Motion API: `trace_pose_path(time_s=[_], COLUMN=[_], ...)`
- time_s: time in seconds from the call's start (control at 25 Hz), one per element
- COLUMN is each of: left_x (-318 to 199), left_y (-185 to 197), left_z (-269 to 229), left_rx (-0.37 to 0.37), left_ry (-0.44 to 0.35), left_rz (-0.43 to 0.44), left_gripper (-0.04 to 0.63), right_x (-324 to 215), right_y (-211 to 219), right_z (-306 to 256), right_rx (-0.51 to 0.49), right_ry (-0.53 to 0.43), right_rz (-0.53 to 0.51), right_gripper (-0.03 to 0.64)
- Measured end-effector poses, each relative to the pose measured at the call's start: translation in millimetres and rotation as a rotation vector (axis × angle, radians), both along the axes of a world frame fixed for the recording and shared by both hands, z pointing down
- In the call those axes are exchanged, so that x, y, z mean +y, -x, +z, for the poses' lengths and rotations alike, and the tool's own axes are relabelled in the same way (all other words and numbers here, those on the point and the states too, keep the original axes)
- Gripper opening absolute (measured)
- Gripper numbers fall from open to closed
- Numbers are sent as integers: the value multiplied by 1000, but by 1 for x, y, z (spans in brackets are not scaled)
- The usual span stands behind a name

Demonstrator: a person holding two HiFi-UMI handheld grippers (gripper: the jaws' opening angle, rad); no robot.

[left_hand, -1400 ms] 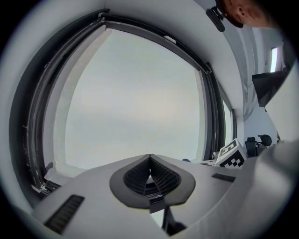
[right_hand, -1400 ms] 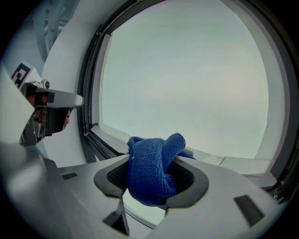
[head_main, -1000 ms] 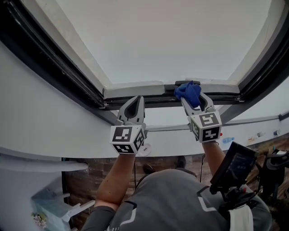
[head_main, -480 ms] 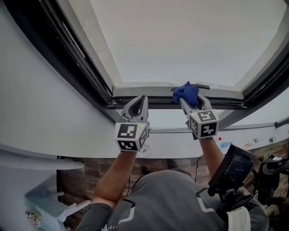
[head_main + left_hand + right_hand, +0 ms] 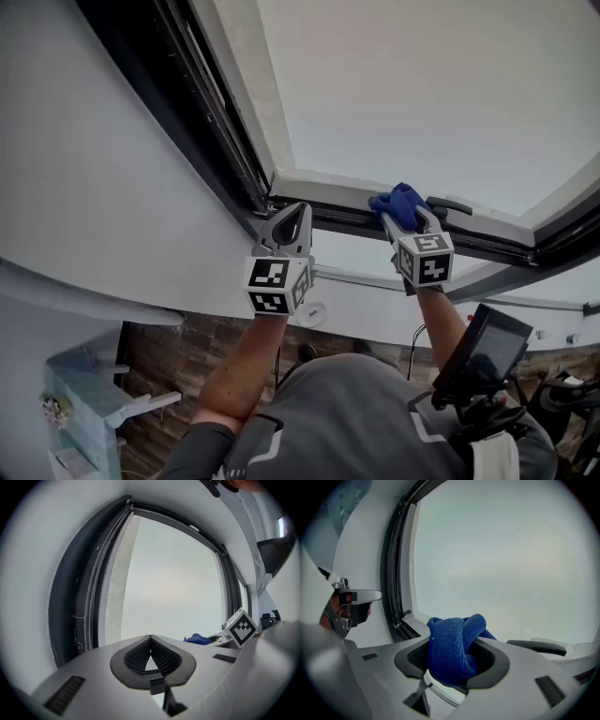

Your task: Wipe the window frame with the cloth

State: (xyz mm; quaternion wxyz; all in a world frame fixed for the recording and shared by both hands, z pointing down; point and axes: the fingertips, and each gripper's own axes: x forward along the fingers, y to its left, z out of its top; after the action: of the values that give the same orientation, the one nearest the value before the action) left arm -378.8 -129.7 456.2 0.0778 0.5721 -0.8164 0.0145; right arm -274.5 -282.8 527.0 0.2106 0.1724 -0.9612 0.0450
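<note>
While the right gripper (image 5: 405, 217) is pressing its clamped cloth (image 5: 396, 201) along the window frame (image 5: 342, 216), the left gripper (image 5: 296, 216) (jaws together, empty) is hovering nearer the frame's corner.

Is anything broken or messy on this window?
Nothing is broken or spilled. The dark window frame has a few pale scuff marks along one side. The blue cloth sits bunched in the right gripper.
</note>
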Motion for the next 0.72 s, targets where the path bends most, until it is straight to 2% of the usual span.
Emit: trace_pose_path(time_s=[0.2, 0.48, 0.72], left_x=[31, 79, 111], left_y=[23, 50, 58], left_z=[-2, -7, -9], left_rx=[-2, -21, -34], left_ry=[-1, -10, -4], left_rz=[-105, -242, -300], left_gripper=[8, 8, 8], right_x=[24, 77, 117], right_y=[36, 105, 154], right_z=[2, 0, -1], right_rx=[4, -4, 5], right_ry=[4, -19, -42], right_rz=[-105, -323, -455], right_gripper=[212, 212, 212])
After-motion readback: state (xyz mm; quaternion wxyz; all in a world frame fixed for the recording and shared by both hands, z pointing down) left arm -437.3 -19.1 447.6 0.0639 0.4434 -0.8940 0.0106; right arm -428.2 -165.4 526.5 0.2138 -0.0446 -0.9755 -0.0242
